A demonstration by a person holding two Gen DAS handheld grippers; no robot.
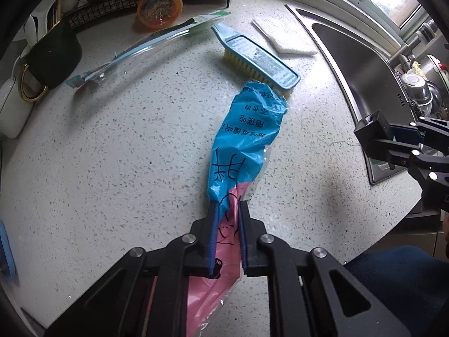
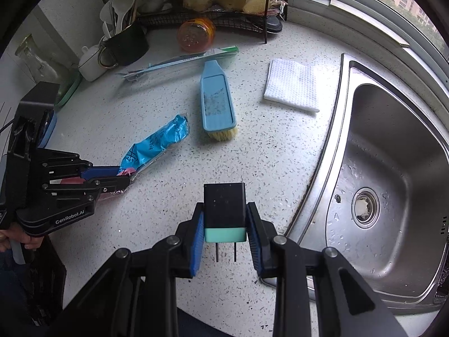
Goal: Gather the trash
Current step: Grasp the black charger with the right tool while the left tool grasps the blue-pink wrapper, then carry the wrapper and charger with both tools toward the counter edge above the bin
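Observation:
A crumpled blue and pink plastic wrapper lies on the speckled counter, its far end against a brush. My left gripper is shut on the wrapper's pink near end, which runs back between the blue pads. My right gripper is shut on a black plug adapter with a mint green base and two prongs, held a little above the counter beside the sink.
A blue scrubbing brush, a long clear package, an orange lid, a white folded cloth, a dark mug of utensils and a wire rack stand behind. The steel sink is at right.

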